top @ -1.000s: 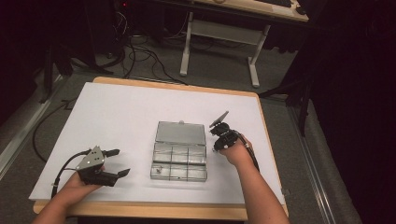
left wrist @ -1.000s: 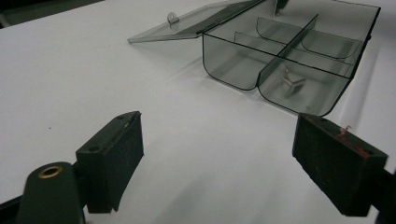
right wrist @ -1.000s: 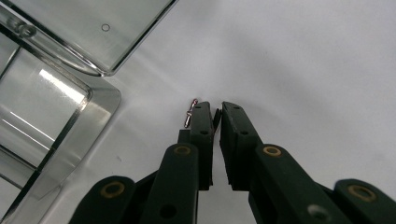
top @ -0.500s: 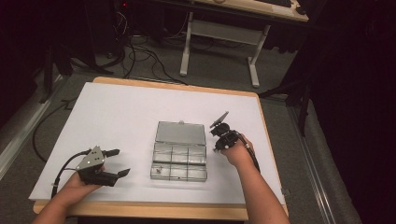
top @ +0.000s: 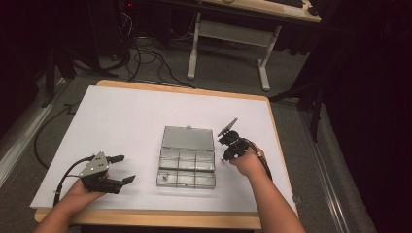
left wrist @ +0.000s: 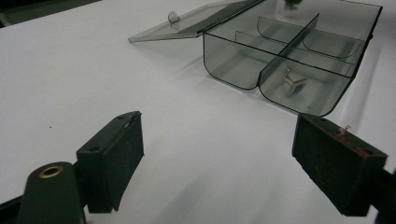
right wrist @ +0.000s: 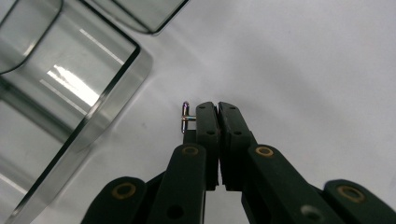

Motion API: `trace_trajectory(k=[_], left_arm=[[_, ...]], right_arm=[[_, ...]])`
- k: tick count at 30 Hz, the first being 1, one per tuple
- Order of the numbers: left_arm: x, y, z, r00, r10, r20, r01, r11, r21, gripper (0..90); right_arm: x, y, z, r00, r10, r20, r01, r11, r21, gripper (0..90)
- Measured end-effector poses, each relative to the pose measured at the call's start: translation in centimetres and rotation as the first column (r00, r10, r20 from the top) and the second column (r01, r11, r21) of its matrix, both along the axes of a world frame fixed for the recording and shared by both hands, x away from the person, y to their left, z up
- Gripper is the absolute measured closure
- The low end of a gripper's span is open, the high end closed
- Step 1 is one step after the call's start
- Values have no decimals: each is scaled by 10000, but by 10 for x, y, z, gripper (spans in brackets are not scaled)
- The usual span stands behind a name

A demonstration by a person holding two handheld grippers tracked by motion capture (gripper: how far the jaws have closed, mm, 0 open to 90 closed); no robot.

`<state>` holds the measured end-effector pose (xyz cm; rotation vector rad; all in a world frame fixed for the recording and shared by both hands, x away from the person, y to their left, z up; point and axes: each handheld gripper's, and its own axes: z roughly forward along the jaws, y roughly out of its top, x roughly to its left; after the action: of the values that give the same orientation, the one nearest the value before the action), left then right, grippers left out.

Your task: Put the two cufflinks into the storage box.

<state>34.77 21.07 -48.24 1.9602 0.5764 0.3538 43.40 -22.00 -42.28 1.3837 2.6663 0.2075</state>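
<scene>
Claws first: we hold the left claw [top: 127, 169] spread wide and empty, low over the white tabletop [top: 121, 121] at its near left, well apart from the box [top: 187, 162]. Our right claw [right wrist: 217, 108] is clenched on a small metal pin [right wrist: 185, 117], which sticks out at the side of its tip, just beside the box's right edge. The box lies mid-tabletop, lid [left wrist: 196, 21] flat open behind it; another small metal piece [left wrist: 292, 80] rests in a near compartment.
</scene>
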Motion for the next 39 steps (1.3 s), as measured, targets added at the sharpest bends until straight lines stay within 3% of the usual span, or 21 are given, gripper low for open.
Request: trace_trajectory(k=[12,26,27,28,33,39], left_arm=[[0,0,0,10000,22,25,-22,10000,51,170],[0,-1,0,10000,31,23,-31,10000,61,169],[0,-1,0,10000,29,24,-29,10000,61,169],[0,-1,0,10000,29,24,-29,10000,60,169],[0,0,0,10000,20,14,-20,10000,55,169],[0,-1,0,10000,24,19,-24,10000,57,168]], right_arm=[[-22,-4,12,9996,-127,-247,133,9995,269,887],[-40,-6,22,9993,241,-284,-231,9992,336,887],[-42,-4,23,9994,48,-348,-35,9993,377,887],[-41,-4,24,9992,295,-266,-285,9990,349,887],[-45,2,29,9991,266,-333,-252,9989,401,887],[-49,14,38,9971,743,-179,-736,9965,387,886]])
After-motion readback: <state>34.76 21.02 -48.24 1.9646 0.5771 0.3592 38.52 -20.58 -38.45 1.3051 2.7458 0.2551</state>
